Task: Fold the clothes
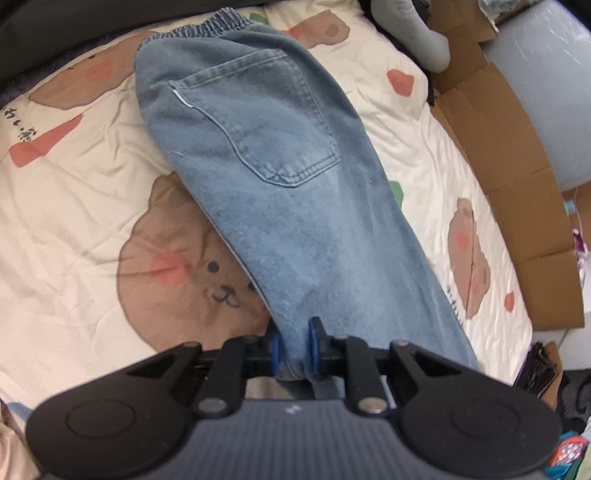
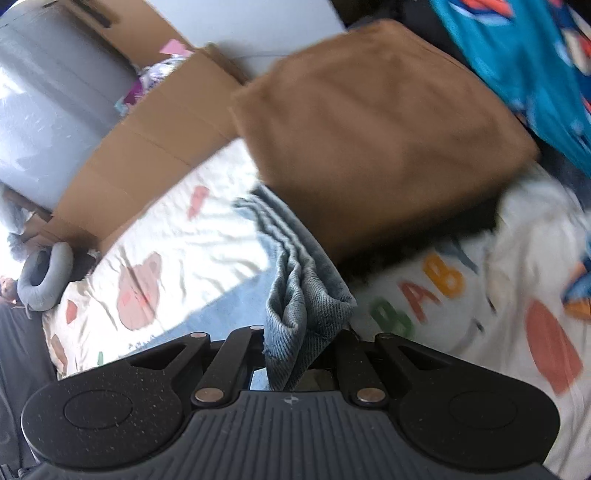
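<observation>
Left view: left hand-held gripper (image 1: 294,345) clamped on jeans (image 1: 266,177), blue pads (image 1: 314,341) pinching a bunched edge of denim at the leg end. Jeans folded lengthwise, lying diagonally on quilt (image 1: 74,206), waistband (image 1: 207,24) at far end, back pocket (image 1: 266,122) facing up. Denim stretched from the gripper up toward the waistband; whether the near part is lifted off the quilt cannot be told. Quilt cream, printed with brown bear faces and red patches. Cardboard (image 1: 509,158) lying along the right edge of the bed. Grey cushion (image 1: 417,33) at top, near the waistband end, partly cut off by the frame.

Right view (motion-blurred): right hand-held gripper (image 2: 301,339) clamped on a folded denim hem, cloth hiding both fingers and hanging over the body in loose pleats. Jeans (image 2: 303,295) running away from the gripper toward the left, over the quilt (image 2: 177,236). Brown folded garment (image 2: 380,133) just behind the denim, touching or overlapping it; not resolvable. White cloth (image 2: 461,295) with coloured letters to the right, under the brown garment's near edge. Teal patterned fabric (image 2: 517,55) at top right. Cardboard (image 2: 147,147) at upper left; grey cushion (image 2: 40,277) at far left edge.
</observation>
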The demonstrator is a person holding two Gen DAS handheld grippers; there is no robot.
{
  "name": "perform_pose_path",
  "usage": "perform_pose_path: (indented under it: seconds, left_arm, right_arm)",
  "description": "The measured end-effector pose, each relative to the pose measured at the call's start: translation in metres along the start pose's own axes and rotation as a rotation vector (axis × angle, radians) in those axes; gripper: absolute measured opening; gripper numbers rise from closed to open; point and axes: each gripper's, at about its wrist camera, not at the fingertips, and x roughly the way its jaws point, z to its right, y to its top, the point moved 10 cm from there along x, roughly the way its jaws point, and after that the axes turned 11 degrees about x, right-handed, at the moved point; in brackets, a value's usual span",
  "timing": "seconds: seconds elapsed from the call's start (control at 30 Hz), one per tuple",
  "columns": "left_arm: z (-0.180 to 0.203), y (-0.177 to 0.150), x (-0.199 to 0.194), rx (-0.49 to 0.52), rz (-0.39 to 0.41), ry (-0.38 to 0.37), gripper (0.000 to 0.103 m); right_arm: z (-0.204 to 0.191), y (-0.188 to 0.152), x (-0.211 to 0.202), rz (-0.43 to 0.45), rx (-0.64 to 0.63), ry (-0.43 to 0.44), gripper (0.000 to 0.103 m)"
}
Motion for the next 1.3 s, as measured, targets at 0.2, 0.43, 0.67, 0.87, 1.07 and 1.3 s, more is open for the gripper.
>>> perform_pose_path:
  seconds: [0.2, 0.43, 0.67, 0.87, 1.07, 1.3]
  left_arm:
    - [0.003, -0.016, -0.004, 0.016, -0.012, 0.005, 0.016]
    - [0.000, -0.036, -0.004, 0.014, -0.040, 0.014, 0.016]
    - [-0.002, -0.047, -0.001, 0.040, -0.059, 0.028, 0.016]
    - [-0.011, -0.053, 0.007, 0.044, -0.099, 0.067, 0.018]
    - [-0.023, -0.053, 0.004, 0.047, -0.116, 0.116, 0.018]
    - [-0.028, -0.020, -0.025, 0.073, -0.012, 0.135, 0.028]
  right_arm:
    - [0.038, -0.019, -0.007, -0.010, 0.030, -0.049, 0.004]
    - [0.073, -0.033, -0.014, -0.027, 0.075, -0.091, 0.004]
    - [0.105, -0.052, -0.014, -0.049, 0.137, -0.135, 0.004]
    - [0.136, -0.068, 0.001, -0.084, 0.222, -0.189, 0.007]
    - [0.149, -0.062, -0.006, -0.071, 0.212, -0.251, 0.037]
    - [0.161, -0.053, -0.020, -0.044, 0.179, -0.323, 0.037]
